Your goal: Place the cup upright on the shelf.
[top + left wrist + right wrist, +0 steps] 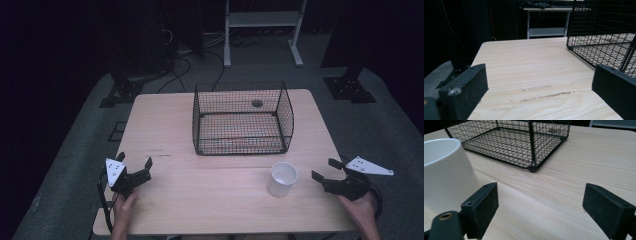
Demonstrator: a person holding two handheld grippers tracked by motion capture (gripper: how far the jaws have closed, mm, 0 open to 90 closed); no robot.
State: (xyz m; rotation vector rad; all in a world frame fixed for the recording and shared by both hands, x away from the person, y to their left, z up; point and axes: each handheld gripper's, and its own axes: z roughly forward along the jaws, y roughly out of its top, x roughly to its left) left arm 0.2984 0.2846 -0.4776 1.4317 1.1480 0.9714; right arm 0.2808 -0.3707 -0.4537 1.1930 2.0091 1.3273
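Upright on the tabletop (pixel 200 200), a white paper cup (pixel 283 179) stands just in front of the black wire basket (pixel 243 119), near the right claw (pixel 332 169), whose jaws stand apart and empty. The left claw (pixel 134 160), also apart, holds nothing. Judging by its lightness, a glancing jaw could tip the cup over.

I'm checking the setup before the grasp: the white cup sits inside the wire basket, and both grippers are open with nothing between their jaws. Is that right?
Not quite. The white cup stands on the table in front of the wire basket, as the high view shows. The left gripper and right gripper are open, holding nothing.
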